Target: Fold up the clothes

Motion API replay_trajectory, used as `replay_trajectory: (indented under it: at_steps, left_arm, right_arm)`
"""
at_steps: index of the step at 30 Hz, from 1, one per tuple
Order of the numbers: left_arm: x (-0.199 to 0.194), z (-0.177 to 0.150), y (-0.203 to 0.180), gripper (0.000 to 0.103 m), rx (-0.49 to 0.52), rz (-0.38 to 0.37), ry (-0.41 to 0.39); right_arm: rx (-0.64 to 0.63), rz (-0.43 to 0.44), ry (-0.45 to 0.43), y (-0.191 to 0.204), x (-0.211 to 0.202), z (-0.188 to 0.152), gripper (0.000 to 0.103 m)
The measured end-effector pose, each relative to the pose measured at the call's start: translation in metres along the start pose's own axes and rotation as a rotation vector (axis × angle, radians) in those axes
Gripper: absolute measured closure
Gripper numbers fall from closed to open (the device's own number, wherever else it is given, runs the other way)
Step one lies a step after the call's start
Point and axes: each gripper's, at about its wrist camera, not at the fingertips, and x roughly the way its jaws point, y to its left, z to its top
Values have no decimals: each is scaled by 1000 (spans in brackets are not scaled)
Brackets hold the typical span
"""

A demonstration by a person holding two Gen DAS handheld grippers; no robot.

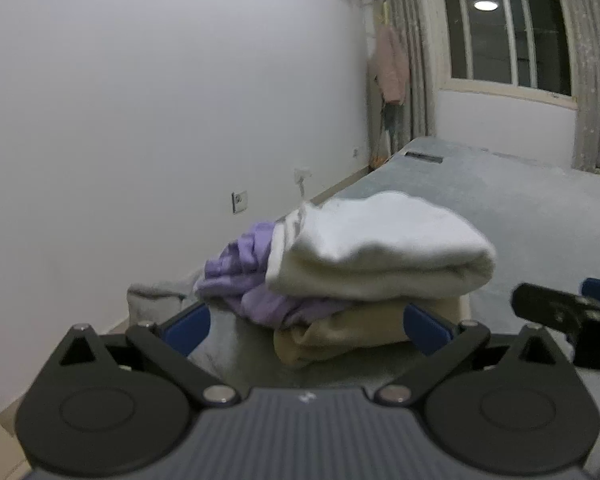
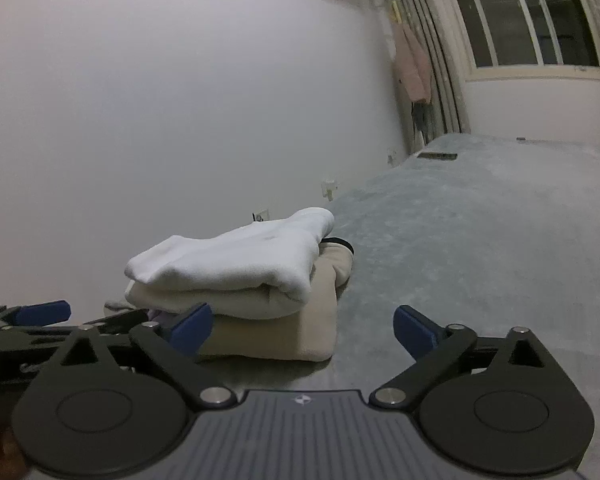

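Folded garments are sitting in a low stack on the grey-blue plush bed cover [image 2: 480, 216], close to the white wall: a white folded knit garment [image 1: 380, 244] is lying on top, and a beige folded fleece garment [image 2: 300, 332] is bearing it from beneath. That order is giving the stack a wide, soft base, so the top piece is resting level rather than sliding off. In the right wrist view, a thin cream layer is showing between the 2 — whether it is a separate garment or part of the white one cannot be told.

Beside the stack, on its wall side, a lilac crumpled garment [image 1: 244, 276] is bunching up loosely with no clean edges; it is touching the stack and seems partly tucked under the white piece.

You are holding the left gripper [image 1: 306, 322] low and level just in front of the stack, its blue-tipped fingers spread wide and gripping nothing. The right gripper [image 2: 304, 330] is hovering at the stack's other near corner, fingers equally parted and empty. With both tools flanking the pile, this could be you letting go of a piece just laid down, or lining up to square the pile — the scene fits either. The lilac piece, judged by its crumple, looks like the one wanting folding.
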Motion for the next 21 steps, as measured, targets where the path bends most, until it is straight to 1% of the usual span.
replay_trajectory:
  at_steps: [2,3,7,10,13,15,18,21]
  left_arm:
    - [9,-1,3,0,-40,-23,30]
    - [10,-2,3,0,-42,-27,34]
    - [14,-7,-2,0,-18,-25,31]
    - [14,-11,-5,0,30,5,18]
    - [15,-12,-2,0,29,19,22]
    - [16,-13,1,0,26,29,24]
    - [23,-12,5,0,-1,33,48]
    - [24,-11,8,0,-22,39,50]
  right_arm:
    - [-32,-11,9,2,2,-4,1]
    - [-47,-17,10,4,3,-4,1]
    - [-69,-17,23,6,6,-7,0]
    - [-81,-15,33,7,8,-9,0]
    - [-92,-14,45,9,11,-12,0]
    - [-95,-29,65,10,15,-14,0]
    - [-91,-76,131,11,27,-17,0]
    - [-102,-108,150,12,32,-21,0]
